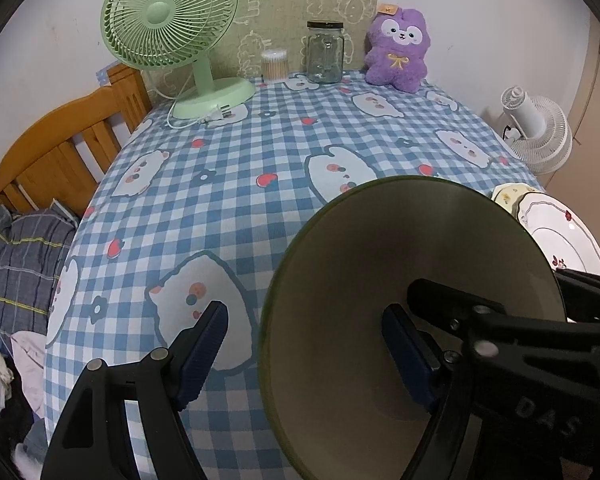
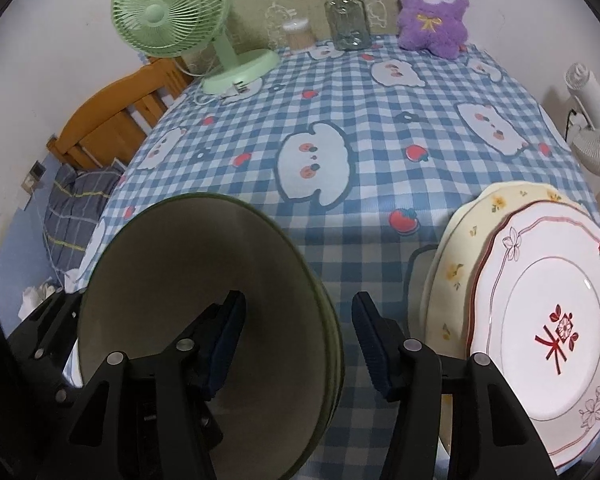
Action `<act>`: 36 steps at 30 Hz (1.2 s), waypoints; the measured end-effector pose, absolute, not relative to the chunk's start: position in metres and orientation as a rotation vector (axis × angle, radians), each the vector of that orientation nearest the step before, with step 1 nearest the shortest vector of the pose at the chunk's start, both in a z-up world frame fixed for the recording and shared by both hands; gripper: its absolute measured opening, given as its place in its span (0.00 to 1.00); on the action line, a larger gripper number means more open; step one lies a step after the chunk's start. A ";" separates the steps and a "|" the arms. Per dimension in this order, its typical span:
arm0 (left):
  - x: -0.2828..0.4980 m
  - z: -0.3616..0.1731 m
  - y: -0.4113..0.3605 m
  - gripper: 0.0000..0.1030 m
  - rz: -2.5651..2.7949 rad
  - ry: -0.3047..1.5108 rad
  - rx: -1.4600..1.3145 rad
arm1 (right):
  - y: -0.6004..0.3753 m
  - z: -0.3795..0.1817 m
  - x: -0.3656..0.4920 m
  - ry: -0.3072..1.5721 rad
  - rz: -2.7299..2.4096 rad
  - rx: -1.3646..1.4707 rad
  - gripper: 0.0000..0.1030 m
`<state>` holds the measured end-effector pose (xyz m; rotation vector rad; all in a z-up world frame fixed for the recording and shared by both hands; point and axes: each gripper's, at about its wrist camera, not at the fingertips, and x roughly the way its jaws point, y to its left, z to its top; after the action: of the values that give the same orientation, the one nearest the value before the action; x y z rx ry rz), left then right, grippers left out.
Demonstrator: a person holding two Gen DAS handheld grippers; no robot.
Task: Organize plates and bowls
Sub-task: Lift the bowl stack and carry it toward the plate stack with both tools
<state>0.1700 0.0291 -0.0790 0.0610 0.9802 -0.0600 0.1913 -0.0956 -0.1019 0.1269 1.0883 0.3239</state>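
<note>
A large olive-green bowl [image 1: 360,264] [image 2: 172,264] stands tilted on the checked tablecloth [image 1: 260,152], its hollow facing me. Its right rim looks layered, like nested bowls. My left gripper [image 1: 306,312] is open astride the bowl's left rim, one finger outside, the other inside, pads clear of the wall. My right gripper [image 2: 300,302] is open astride the right rim, its left finger inside and its right finger outside. Right of the bowl, a white plate with a red motif [image 2: 548,312] [image 1: 564,236] lies on a cream flowered plate [image 2: 460,248] [image 1: 508,196].
A green desk fan [image 1: 168,20] with its loose plug, a cotton-swab tub [image 1: 274,65], a glass jar [image 1: 325,54] and a purple plush toy [image 1: 398,50] line the table's far edge. A wooden bed frame [image 1: 60,148] stands at the left, a white fan [image 1: 540,132] at the right.
</note>
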 end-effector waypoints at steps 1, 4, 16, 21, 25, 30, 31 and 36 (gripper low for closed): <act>0.171 -0.079 0.030 0.79 -0.063 0.982 0.054 | -0.097 -0.103 0.191 1.086 0.327 0.138 0.56; 0.172 -0.080 0.030 0.79 -0.071 0.987 0.045 | -0.097 -0.103 0.190 1.076 0.323 0.141 0.56; 0.169 -0.083 0.029 0.77 -0.071 1.011 -0.021 | -0.098 -0.101 0.186 1.056 0.307 0.153 0.48; 0.165 -0.082 0.028 0.69 -0.066 1.003 -0.055 | -0.093 -0.101 0.186 1.049 0.310 0.149 0.45; 0.163 -0.080 0.025 0.59 -0.074 1.001 -0.063 | -0.092 -0.101 0.187 1.055 0.308 0.150 0.46; 0.164 -0.080 0.023 0.55 -0.070 1.004 -0.061 | -0.093 -0.102 0.188 1.059 0.309 0.152 0.46; 0.164 -0.080 0.023 0.55 -0.071 1.006 -0.058 | -0.094 -0.102 0.188 1.059 0.307 0.151 0.46; 0.166 -0.079 0.022 0.55 -0.077 1.010 -0.044 | -0.093 -0.102 0.188 1.068 0.301 0.153 0.46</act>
<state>0.1657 0.0216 -0.0792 -0.0443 1.0102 -0.0767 0.1885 -0.0934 -0.1017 0.1528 1.0680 0.3007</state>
